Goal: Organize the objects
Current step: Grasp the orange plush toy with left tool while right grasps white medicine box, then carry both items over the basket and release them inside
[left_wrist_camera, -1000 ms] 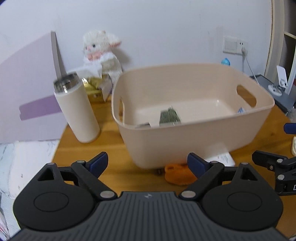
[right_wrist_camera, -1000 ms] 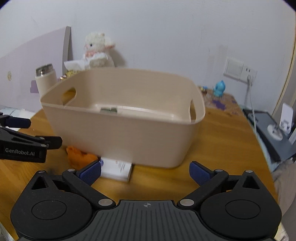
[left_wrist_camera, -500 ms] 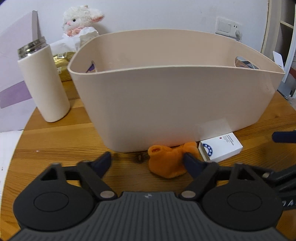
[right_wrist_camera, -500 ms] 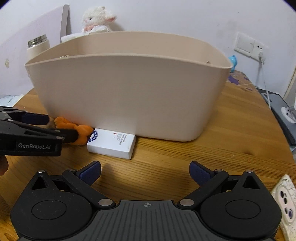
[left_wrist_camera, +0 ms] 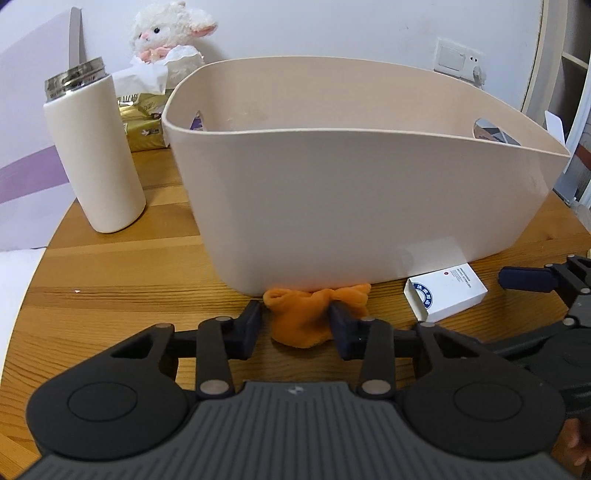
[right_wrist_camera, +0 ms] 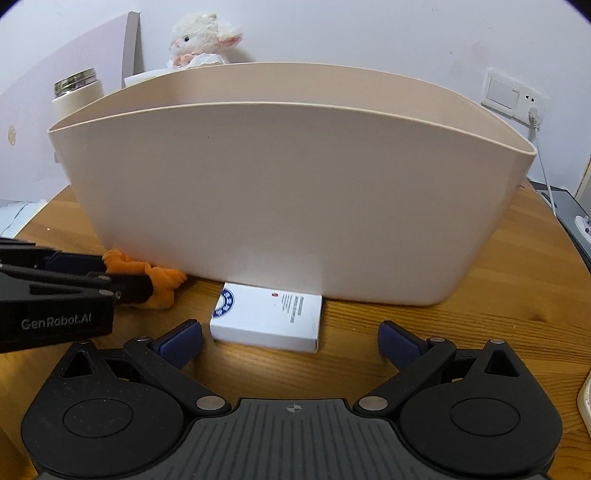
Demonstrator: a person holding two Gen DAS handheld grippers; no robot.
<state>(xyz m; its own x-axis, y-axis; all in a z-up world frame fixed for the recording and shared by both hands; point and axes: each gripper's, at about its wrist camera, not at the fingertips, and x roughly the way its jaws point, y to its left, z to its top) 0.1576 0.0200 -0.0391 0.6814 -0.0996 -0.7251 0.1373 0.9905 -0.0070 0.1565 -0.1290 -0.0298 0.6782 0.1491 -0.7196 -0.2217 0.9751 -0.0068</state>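
A large beige plastic basket (left_wrist_camera: 362,206) stands on the round wooden table (left_wrist_camera: 110,295). An orange soft toy (left_wrist_camera: 301,321) lies against its front wall. My left gripper (left_wrist_camera: 295,325) has its two fingers closed onto the toy's sides, low on the table. In the right wrist view the toy (right_wrist_camera: 162,282) shows held by the left gripper (right_wrist_camera: 122,277). A white card box (right_wrist_camera: 267,319) lies flat before the basket (right_wrist_camera: 295,199). My right gripper (right_wrist_camera: 290,341) is open, its fingers on either side of the box's near edge, apart from it. The box also shows in the left wrist view (left_wrist_camera: 445,291).
A white tumbler with a steel rim (left_wrist_camera: 92,151) stands left of the basket. Behind it are a gold tissue pack (left_wrist_camera: 142,125) and a white plush lamb (left_wrist_camera: 166,33). A purple board (left_wrist_camera: 29,110) leans at the left. A wall socket (right_wrist_camera: 513,96) with cable is at the right.
Both grippers have dropped from above the basket to table level and moved forward. The left gripper's fingers have closed onto the orange toy. The right gripper has come up to the white box.
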